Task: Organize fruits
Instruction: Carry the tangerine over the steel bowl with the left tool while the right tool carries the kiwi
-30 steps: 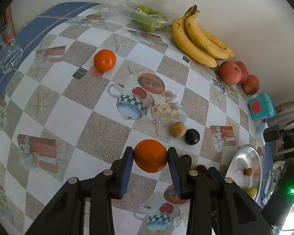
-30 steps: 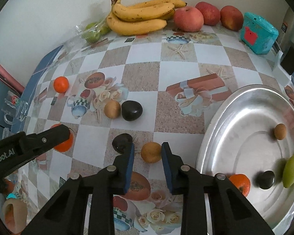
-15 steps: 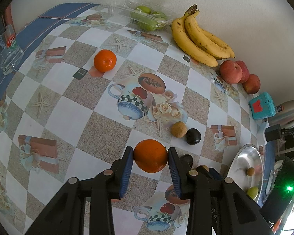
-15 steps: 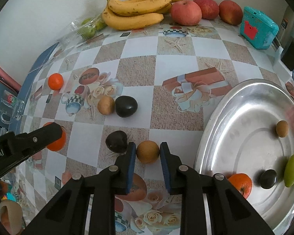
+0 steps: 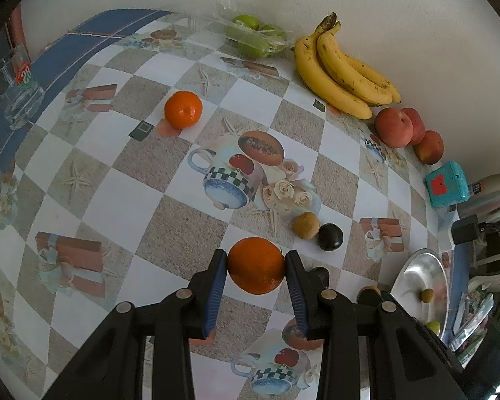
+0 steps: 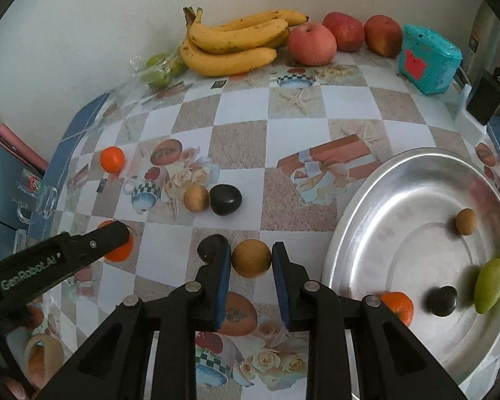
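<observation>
My left gripper point(image 5: 256, 266) is shut on an orange point(image 5: 256, 265), both blue pads pressed to its sides just above the patterned tablecloth. My right gripper point(image 6: 251, 258) is shut on a small brown round fruit point(image 6: 251, 257), right beside a dark plum point(image 6: 210, 246) that touches its left finger. The left gripper's arm and its orange point(image 6: 120, 250) show at the left of the right wrist view. A silver tray point(image 6: 360, 243) to the right holds a brown fruit point(image 6: 466, 221), a green fruit point(image 6: 490, 285), a dark plum point(image 6: 440, 300) and an orange point(image 6: 396, 305). A second orange point(image 5: 183, 109), a brown fruit point(image 5: 306, 225) and a dark plum point(image 5: 330, 236) lie loose on the cloth.
Along the back wall lie bananas point(image 6: 236, 45), three red apples point(image 6: 311, 43), a clear box of green fruit point(image 6: 158, 68) and a teal box point(image 6: 428, 58). A glass mug point(image 5: 11, 95) stands at the left edge. A black adapter point(image 6: 486, 95) sits at the right.
The right gripper's pads closed the last small gap onto the brown fruit and shifted slightly. The left gripper stayed still, holding the orange.
</observation>
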The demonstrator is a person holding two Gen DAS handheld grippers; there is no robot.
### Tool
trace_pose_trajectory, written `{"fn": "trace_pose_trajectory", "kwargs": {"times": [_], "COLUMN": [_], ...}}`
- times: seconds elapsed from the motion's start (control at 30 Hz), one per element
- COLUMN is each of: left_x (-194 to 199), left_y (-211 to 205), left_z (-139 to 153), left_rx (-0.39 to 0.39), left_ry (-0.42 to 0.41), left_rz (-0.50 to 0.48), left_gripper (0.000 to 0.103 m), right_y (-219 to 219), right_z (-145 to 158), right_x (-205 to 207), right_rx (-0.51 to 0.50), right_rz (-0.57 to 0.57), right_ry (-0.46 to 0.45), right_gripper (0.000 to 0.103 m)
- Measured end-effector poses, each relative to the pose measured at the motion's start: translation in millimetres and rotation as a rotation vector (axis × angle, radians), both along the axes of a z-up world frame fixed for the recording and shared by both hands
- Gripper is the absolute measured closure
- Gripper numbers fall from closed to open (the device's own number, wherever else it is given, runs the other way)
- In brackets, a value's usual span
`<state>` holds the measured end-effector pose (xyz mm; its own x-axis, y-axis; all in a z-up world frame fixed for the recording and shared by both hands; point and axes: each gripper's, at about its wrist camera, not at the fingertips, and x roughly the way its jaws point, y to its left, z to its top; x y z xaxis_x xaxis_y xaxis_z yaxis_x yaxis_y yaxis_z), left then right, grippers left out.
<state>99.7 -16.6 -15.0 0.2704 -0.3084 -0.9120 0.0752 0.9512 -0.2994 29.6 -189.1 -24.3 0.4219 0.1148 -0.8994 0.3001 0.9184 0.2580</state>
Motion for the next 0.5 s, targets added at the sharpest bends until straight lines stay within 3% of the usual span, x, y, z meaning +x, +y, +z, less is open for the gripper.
{"fn": "trace_pose_trajectory", "kwargs": {"times": [0.5], "left_x": [-7], "left_y": [-18], "left_z": [7], "left_rx": [0.013], "left_ry": [-0.031], "left_rz": [-0.056], "left_gripper": [0.065], "right_y": [-51], "right_z": [14], "right_x": [-31], "right_rx": [0.014], "right_rz": [-0.146], "right_ry": [-0.014], "right_gripper": [0.077]}}
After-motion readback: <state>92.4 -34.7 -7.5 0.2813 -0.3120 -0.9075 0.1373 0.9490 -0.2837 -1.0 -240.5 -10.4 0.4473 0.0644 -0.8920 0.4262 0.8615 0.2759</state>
